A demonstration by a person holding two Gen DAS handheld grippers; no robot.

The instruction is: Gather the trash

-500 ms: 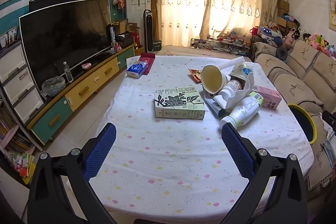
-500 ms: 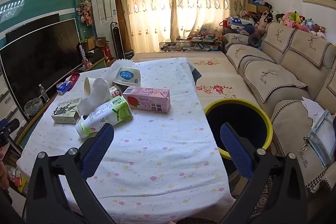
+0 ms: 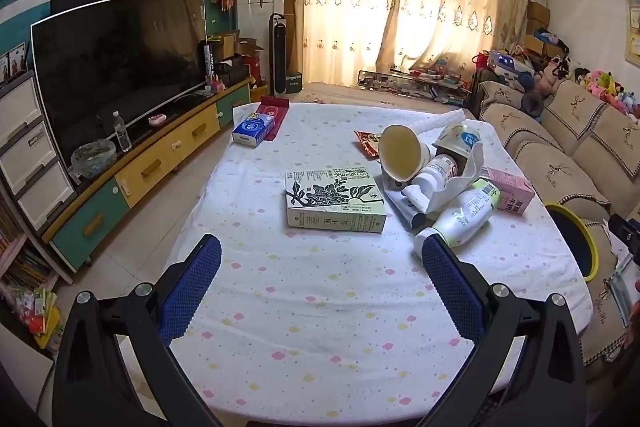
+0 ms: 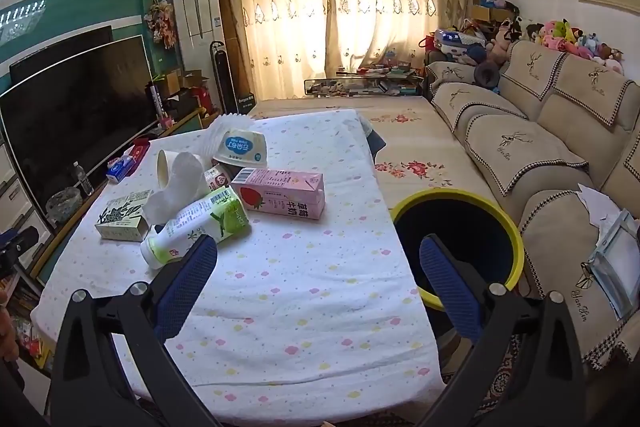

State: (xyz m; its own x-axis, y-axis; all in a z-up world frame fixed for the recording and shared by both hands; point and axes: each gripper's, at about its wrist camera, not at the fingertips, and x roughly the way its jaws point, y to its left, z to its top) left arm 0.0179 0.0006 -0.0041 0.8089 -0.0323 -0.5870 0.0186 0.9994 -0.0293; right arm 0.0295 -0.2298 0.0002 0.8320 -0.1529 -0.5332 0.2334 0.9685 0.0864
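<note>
Trash lies on a table with a dotted white cloth (image 3: 320,307): a green-and-white tea box (image 3: 335,201), a paper cup (image 3: 400,153), a white-and-green bottle (image 3: 460,219), a pink milk carton (image 3: 510,189), a white bowl (image 3: 460,141) and crumpled tissue. The right wrist view shows the bottle (image 4: 196,223), carton (image 4: 280,193) and bowl (image 4: 242,147). A yellow-rimmed dark bin (image 4: 460,227) stands right of the table. My left gripper (image 3: 320,271) is open and empty above the near table edge. My right gripper (image 4: 318,267) is open and empty, between table and bin.
A blue tissue pack (image 3: 253,129) and a red item (image 3: 276,107) lie at the table's far left corner. A TV (image 3: 120,67) on a low cabinet runs along the left. A beige sofa (image 4: 540,147) runs along the right, behind the bin.
Both views are almost the same. The left gripper has edged slightly closer to the table items.
</note>
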